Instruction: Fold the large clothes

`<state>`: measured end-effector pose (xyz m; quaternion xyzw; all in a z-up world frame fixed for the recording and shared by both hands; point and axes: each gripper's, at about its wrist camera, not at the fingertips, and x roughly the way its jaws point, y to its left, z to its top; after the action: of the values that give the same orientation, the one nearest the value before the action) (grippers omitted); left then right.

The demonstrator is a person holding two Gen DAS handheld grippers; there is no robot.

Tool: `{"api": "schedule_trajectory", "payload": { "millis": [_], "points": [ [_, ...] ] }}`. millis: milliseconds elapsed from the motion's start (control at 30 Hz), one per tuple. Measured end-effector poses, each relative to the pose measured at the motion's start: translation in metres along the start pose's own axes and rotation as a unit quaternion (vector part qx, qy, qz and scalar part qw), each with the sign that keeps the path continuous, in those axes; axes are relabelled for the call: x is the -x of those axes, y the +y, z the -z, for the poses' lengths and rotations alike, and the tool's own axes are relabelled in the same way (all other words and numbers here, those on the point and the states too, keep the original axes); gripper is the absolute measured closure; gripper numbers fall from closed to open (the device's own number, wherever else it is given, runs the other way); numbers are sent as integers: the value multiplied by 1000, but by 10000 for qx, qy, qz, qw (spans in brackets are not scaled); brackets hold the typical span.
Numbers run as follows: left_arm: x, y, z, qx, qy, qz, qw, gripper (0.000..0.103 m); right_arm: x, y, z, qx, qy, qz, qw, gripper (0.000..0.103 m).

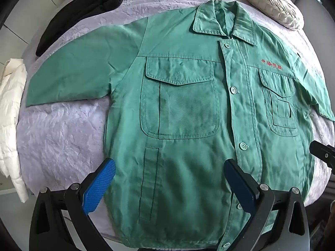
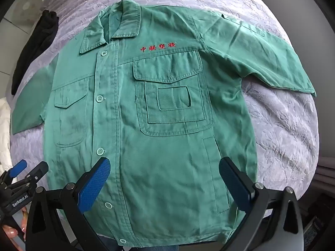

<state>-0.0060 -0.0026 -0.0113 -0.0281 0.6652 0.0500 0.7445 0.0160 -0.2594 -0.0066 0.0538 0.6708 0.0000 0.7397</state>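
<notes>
A green work jacket (image 1: 188, 115) lies flat, front up and buttoned, on a lilac bedspread (image 1: 58, 136); it also shows in the right wrist view (image 2: 163, 136). Both sleeves are spread out to the sides. Red embroidered characters (image 2: 158, 46) sit above its chest pocket. My left gripper (image 1: 169, 167) is open, above the jacket's lower left part near the hem. My right gripper (image 2: 164, 167) is open, above the lower right part. Both are empty. The left gripper also shows in the right wrist view (image 2: 27, 170) at the lower left edge.
A black garment (image 1: 83, 10) lies at the bed's far left. A white padded garment (image 1: 10, 115) hangs at the left edge. A cream cushion (image 1: 270, 2) sits at the head of the bed. The bedspread (image 2: 282, 125) is bare right of the jacket.
</notes>
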Motion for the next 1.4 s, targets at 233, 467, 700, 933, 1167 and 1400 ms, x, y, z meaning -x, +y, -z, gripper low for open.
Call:
{"api": "schedule_trajectory", "payload": {
  "millis": [233,467,700,933,1167,1400],
  "points": [
    [0,1,0,18,1,-16,10000,0,0,1,-1,3,-43,13,10000,0],
    [0,2,0,16,4,-22,10000,0,1,3,-1,11,-44,18,10000,0],
    [-1,2,0,15,0,-24,10000,0,-1,2,-3,2,-41,11,10000,0],
    [-1,3,-1,18,4,-26,10000,0,-2,2,-6,7,-30,1,10000,0],
    [-1,3,-1,15,2,-26,10000,0,-4,4,-6,1,-42,9,10000,0],
    [-1,3,-2,11,7,-29,10000,0,-4,4,-6,24,-29,21,10000,0]
  ]
}}
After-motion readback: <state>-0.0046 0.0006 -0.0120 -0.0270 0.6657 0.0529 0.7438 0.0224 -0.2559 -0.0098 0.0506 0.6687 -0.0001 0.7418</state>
